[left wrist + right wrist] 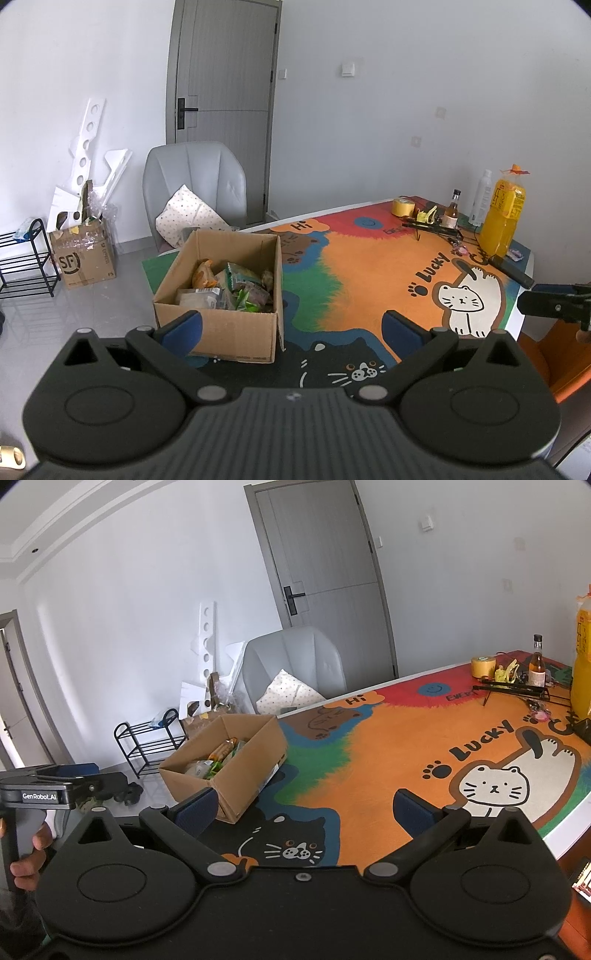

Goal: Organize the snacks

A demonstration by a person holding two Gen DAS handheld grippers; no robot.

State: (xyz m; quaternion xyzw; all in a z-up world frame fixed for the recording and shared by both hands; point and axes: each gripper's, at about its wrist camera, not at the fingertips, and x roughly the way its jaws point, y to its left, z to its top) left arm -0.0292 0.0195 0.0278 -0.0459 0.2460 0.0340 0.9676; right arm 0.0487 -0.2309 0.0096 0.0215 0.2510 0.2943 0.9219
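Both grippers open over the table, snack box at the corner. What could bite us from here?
1. The cardboard box sits near the table's corner; a push from the left gripper might slide it off.
2. The snack packets lie jumbled, so a pinch may catch two.
3. The right gripper is farther away.

Right gripper [303, 808]: spread wide, empty, above counter [388, 760]
Box [236, 775]: open, snacks [221, 758] inside

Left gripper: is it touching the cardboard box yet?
Apart. The right wrist view shows the left gripper off to the side of the cardboard box, floor visible between them.
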